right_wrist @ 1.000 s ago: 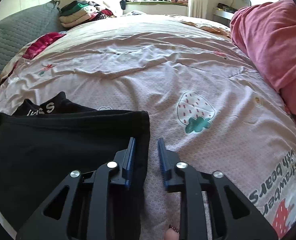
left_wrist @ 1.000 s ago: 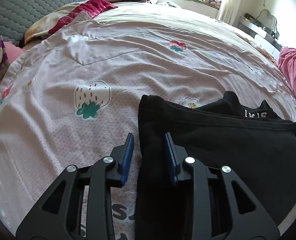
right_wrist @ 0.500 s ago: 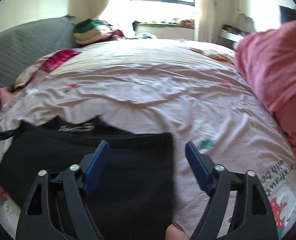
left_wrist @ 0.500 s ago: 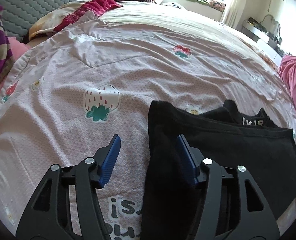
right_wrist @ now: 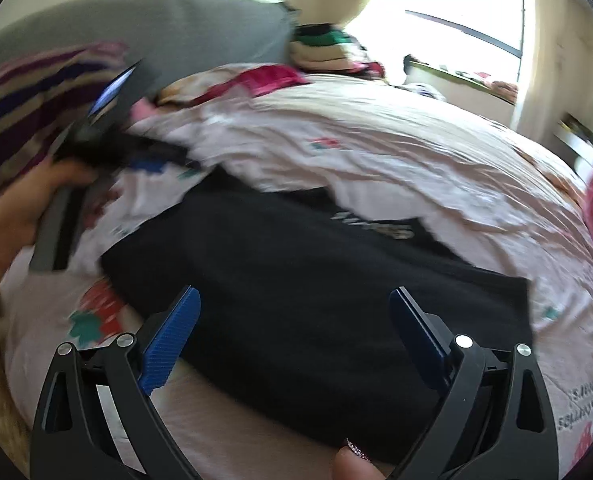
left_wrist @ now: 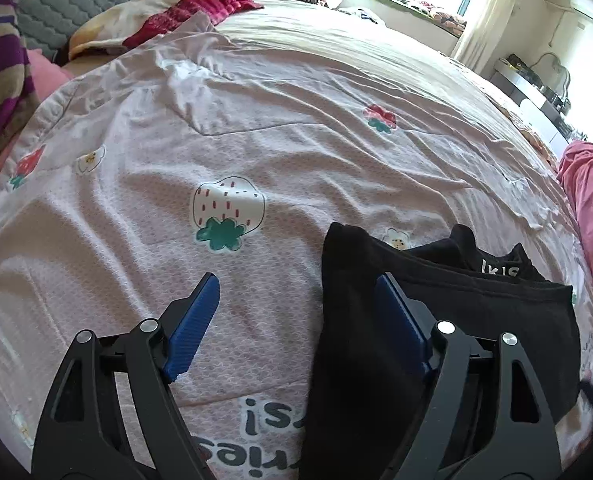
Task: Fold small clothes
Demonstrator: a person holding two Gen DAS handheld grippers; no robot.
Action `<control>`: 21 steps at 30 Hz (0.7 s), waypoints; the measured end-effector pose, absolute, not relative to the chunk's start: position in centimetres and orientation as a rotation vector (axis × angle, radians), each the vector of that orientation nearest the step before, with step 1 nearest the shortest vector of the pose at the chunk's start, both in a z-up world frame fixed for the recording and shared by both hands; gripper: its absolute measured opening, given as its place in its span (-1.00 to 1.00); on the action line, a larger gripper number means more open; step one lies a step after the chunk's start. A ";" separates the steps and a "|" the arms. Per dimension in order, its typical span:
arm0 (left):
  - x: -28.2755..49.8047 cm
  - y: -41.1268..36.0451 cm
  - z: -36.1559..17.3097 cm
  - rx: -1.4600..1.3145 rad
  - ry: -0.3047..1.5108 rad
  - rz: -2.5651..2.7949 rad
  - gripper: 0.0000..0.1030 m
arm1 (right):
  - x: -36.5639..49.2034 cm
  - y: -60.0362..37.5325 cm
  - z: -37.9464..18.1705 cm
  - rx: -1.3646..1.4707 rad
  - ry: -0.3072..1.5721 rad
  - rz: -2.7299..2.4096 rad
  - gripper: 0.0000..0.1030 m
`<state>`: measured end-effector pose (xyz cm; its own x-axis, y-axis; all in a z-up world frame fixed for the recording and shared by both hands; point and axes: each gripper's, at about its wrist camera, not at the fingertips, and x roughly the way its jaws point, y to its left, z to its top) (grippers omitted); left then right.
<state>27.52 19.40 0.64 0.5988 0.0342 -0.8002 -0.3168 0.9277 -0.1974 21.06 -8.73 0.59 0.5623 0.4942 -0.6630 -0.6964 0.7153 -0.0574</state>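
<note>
The black garment [left_wrist: 436, 320] lies flat on the pink strawberry-print bedspread [left_wrist: 256, 128], filling the lower right of the left wrist view and the centre of the blurred right wrist view. It looks folded over once, a lettered waistband showing past its far edge. The left gripper [left_wrist: 296, 320] and right gripper [right_wrist: 296, 336] both stand spread wide, holding nothing. By my reading one fold is laid down; further folds and tidying remain.

A pink strawberry-print bedspread [left_wrist: 296, 128] covers the bed; on it — a black garment [left_wrist: 476, 320], folded flat.
</note>
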 end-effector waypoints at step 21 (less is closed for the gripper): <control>27.7 19.7 1.4 -0.295 0.952 0.208 0.81 | 16.5 3.8 -5.4 -0.723 0.582 0.698 0.83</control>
